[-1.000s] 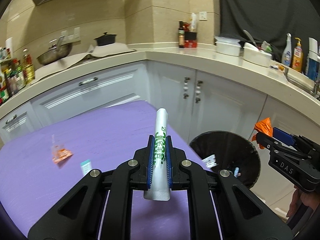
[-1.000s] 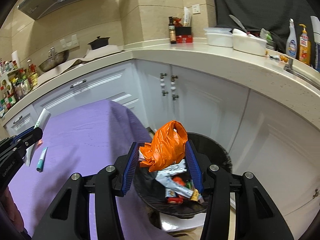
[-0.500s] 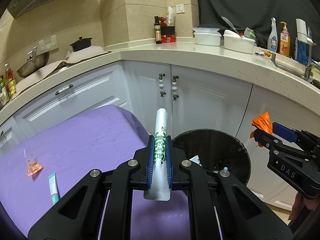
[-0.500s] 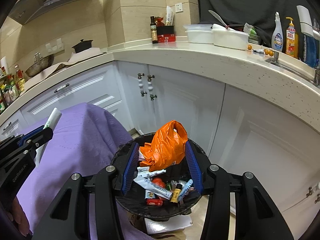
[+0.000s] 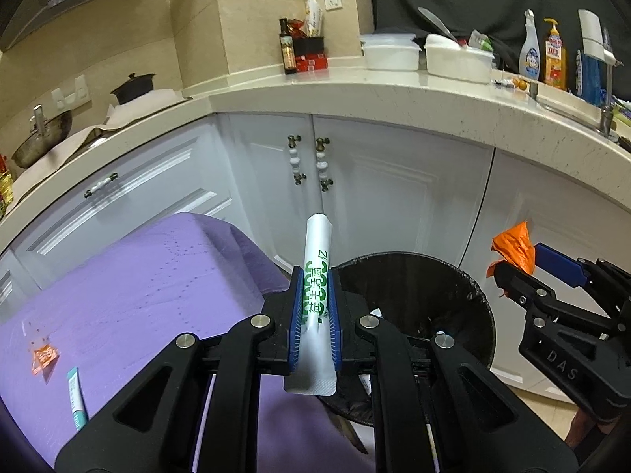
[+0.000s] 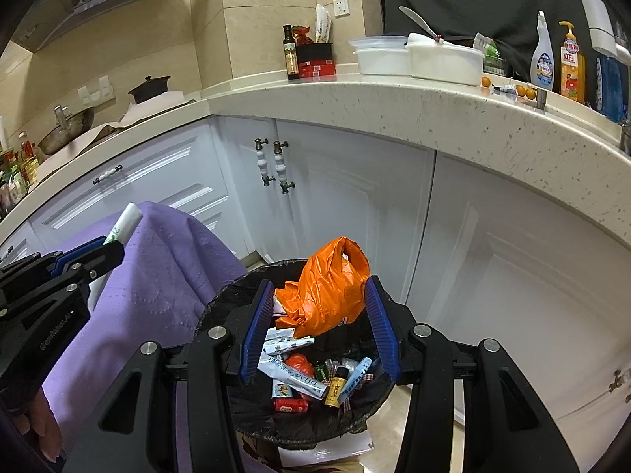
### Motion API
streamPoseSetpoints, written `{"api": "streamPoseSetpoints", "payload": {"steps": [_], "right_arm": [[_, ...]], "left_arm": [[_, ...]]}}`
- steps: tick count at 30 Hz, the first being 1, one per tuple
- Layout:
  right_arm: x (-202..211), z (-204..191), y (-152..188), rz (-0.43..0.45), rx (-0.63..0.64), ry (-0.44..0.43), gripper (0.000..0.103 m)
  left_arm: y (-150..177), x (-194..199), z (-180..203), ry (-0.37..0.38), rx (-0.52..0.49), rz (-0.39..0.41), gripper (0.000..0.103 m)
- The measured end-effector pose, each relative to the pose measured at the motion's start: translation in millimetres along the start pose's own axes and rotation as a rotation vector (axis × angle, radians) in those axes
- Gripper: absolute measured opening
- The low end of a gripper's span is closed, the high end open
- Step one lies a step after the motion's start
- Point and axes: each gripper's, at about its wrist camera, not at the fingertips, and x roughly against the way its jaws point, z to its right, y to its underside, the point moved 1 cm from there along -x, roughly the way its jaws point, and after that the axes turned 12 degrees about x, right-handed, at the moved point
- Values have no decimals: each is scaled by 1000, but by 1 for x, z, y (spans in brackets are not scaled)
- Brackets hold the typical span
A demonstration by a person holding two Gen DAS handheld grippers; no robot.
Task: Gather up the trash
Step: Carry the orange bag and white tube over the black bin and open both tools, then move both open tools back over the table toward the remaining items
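Two pieces of trash are in my grip. My left gripper (image 5: 313, 311) is clamped on a white plastic tube sachet with green print (image 5: 316, 272), held upright over the edge of the purple-clothed worktop (image 5: 138, 287), just short of the round black-lined trash bin (image 5: 418, 283). My right gripper (image 6: 321, 325) pinches a crumpled orange plastic bag (image 6: 329, 287) directly above that bin, ready to drop by my judgement. Inside the bin I see a good heap already: wrappers, small bottles, a red can, too jumbled to count exactly. On the worktop two items are left in view: one small orange packet (image 5: 44, 358) and one teal-and-white tube (image 5: 77, 398). So I judge the job well past halfway, with two drops and two pickups remaining.
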Motion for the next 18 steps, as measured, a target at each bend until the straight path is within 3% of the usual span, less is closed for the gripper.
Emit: {"api": "streamPoseSetpoints", "payload": {"steps": [3,5,6,8,18], "right_arm": [[-8,1,1,-8,-5,1,58],[-11,2,1,-16,-7,3,59],[-12,3,2,-16,-8,4,59],[-11,3,2,-16,-11,6,59],[-2,-7,-2,-3,-4,3,59]], "left_arm": [[0,-12,1,-7,-2,-25,16],[1,-17,2,-12,-4,-41,19],[2,-20,2,-16,-2,-44,32],[2,-20,1,-18,9,-38,49],[-1,-7,-13,-24,28,-20,51]]}}
